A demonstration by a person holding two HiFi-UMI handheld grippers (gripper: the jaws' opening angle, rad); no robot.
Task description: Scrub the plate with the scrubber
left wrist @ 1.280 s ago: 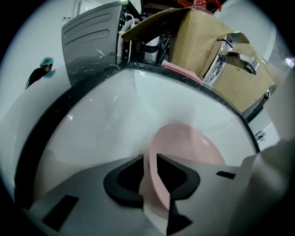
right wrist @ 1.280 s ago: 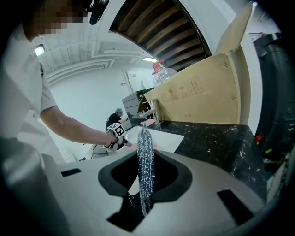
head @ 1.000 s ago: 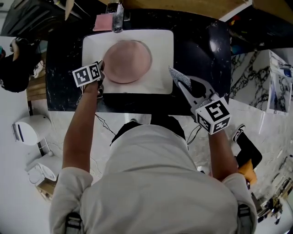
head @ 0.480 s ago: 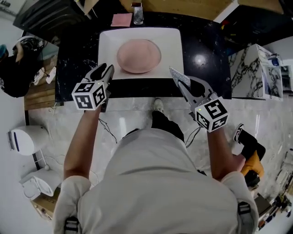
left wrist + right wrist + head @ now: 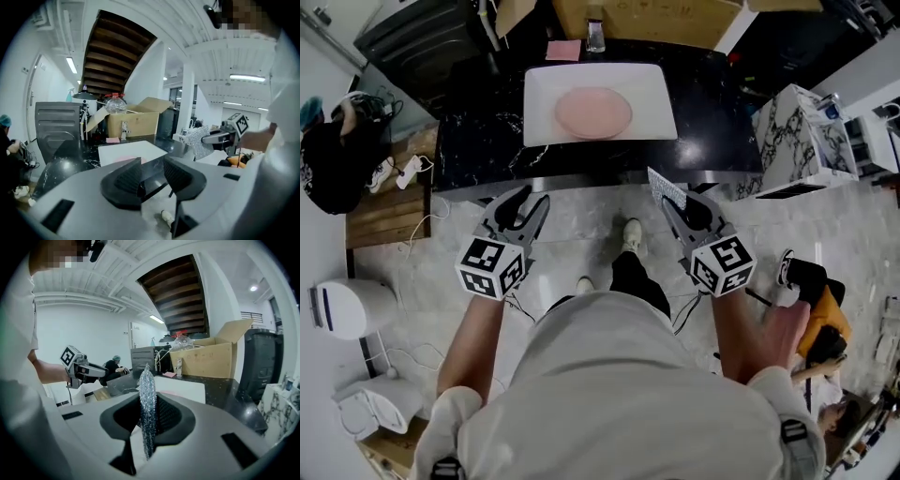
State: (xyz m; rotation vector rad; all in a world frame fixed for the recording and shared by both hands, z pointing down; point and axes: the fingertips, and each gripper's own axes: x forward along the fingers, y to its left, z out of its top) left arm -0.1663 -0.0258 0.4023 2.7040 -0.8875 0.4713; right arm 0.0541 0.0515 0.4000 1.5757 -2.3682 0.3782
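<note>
The left claw (image 5: 528, 199) is held over the floor, short of the black tabletop (image 5: 478, 141). From it, the pink plate (image 5: 593, 112) lies ahead and to the right, well apart. The plate rests in a white basin (image 5: 544, 117) set in that tabletop. This claw's jaws stand wide apart and have just been opening. Nothing is between them: through the gap the left gripper view shows only the tabletop's front edge, pale floor and the person's shoe (image 5: 630, 234). Ahead and to the left of this claw, a dark ribbed bin (image 5: 56, 126) stands at the tabletop's far left corner.

At the back of the basin are a small faucet (image 5: 595, 36) and, just beside it, a pink cloth (image 5: 563, 50). Behind them stands an open cardboard box (image 5: 133, 119) with a clear bottle (image 5: 115, 103) on top.

The right claw (image 5: 680, 204) also hangs over the floor. From it, the plate is ahead and to the left, well apart, with the tabletop's front edge between them. This claw is clamped on the silvery mesh scrubber (image 5: 147, 404). The scrubber stands on edge between the pads and sticks out past the fingertips toward the tabletop. It touches neither plate nor basin. To this claw's right, a white marble-patterned block (image 5: 797, 141) stands beside the tabletop's end.
</note>
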